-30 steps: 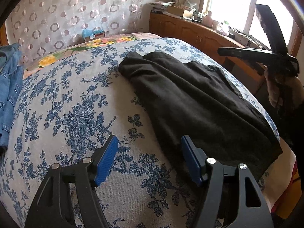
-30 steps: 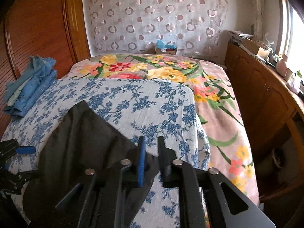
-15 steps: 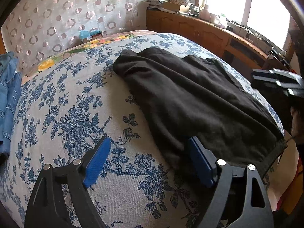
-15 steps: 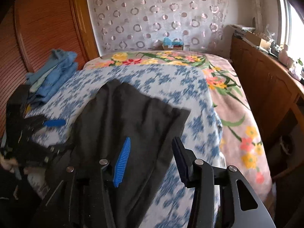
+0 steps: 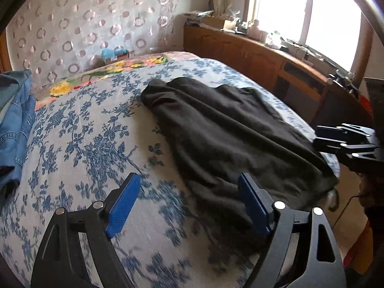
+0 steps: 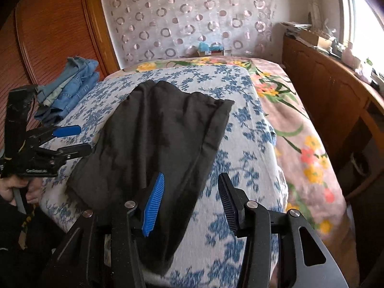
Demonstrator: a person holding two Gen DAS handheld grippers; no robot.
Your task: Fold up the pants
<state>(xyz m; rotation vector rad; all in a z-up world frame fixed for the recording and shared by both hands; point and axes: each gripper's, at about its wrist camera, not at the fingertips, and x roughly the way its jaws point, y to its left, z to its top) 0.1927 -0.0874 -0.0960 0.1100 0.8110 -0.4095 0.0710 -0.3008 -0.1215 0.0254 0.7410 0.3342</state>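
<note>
both spread fingers [image 6: 153, 206] hover over the black pants [image 6: 153, 144].

Bare blue-flowered white bedspread [image 5: 79, 144] lay open left of the dark folded pants [image 5: 228, 139]. A stack of blue denim jeans [image 6: 69, 88] blocked the far left edge, and a long wooden cabinet [image 6: 336, 100] walled the right.

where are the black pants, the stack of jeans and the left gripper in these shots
black pants [image 6: 156, 141], right wrist view, middle of the dark cloth
stack of jeans [image 6: 74, 84], right wrist view, folded blue denim near the headboard
left gripper [image 5: 187, 206], left wrist view, midway between its open blue fingertips
</note>
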